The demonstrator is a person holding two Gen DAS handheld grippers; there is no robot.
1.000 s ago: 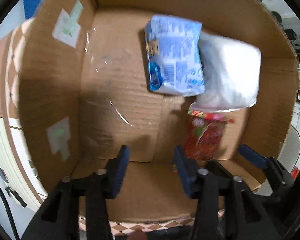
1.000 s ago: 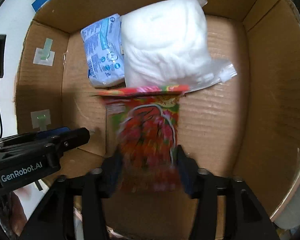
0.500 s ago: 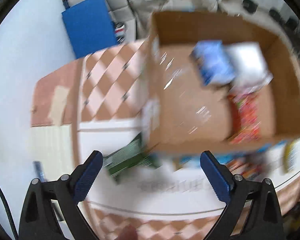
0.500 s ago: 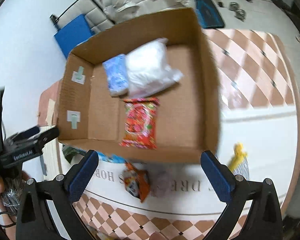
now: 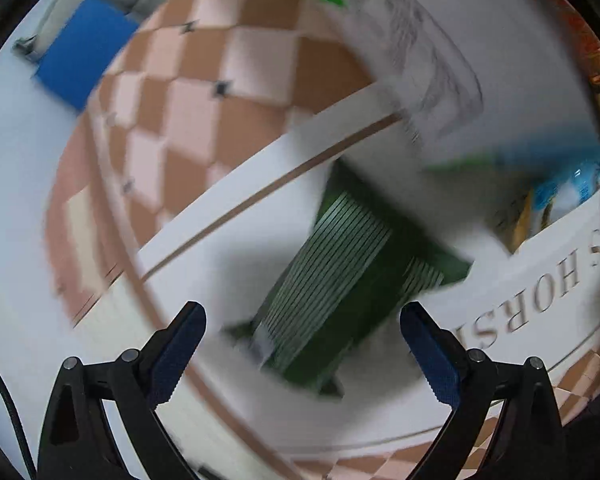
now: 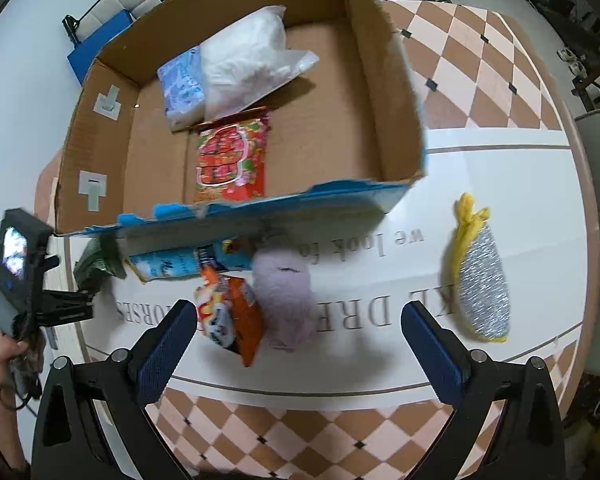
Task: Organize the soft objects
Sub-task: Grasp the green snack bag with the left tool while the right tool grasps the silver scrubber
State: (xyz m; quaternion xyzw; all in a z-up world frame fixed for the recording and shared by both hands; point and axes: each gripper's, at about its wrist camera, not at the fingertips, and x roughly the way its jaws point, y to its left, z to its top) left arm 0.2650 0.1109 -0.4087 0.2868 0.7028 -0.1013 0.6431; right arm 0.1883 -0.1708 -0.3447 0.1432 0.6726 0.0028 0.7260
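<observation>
1. The right gripper (image 6: 300,332) is seen pointing down over a white mat (image 6: 500,200) printed with grey lettering; its jaws are spread wide, having just been opening, and nothing is held between them.
2. A cardboard box (image 6: 380,80) stands on the mat beyond the gripper, its near wall torn and blue along the upper edge.
3. Three soft packs are seen on the box floor: a white plastic bag (image 6: 244,60), a pale blue packet (image 6: 182,84) touching its left side, and a red snack bag (image 6: 232,156) just in front of both.
4. On the mat in front of the box lie an orange snack bag (image 6: 228,312), a lilac fluffy item (image 6: 286,296) touching it, a blue packet (image 6: 168,266) partly under the box edge, and a dark green item (image 6: 98,260) further left.
5. A yellow-edged silver scouring pad (image 6: 480,280) lies well apart to the right.
6. The left gripper (image 5: 302,340) is shown with jaws spread wide, having just been opening, and nothing is gripped; a green striped packet (image 5: 332,276) lies on the mat below the gap, though the view is badly blurred.
7. In the right wrist view a hand (image 6: 4,356) holding the left gripper's handle is seen at the left edge.
8. The mat rests on a brown-and-pink chequered floor (image 6: 480,40).
</observation>
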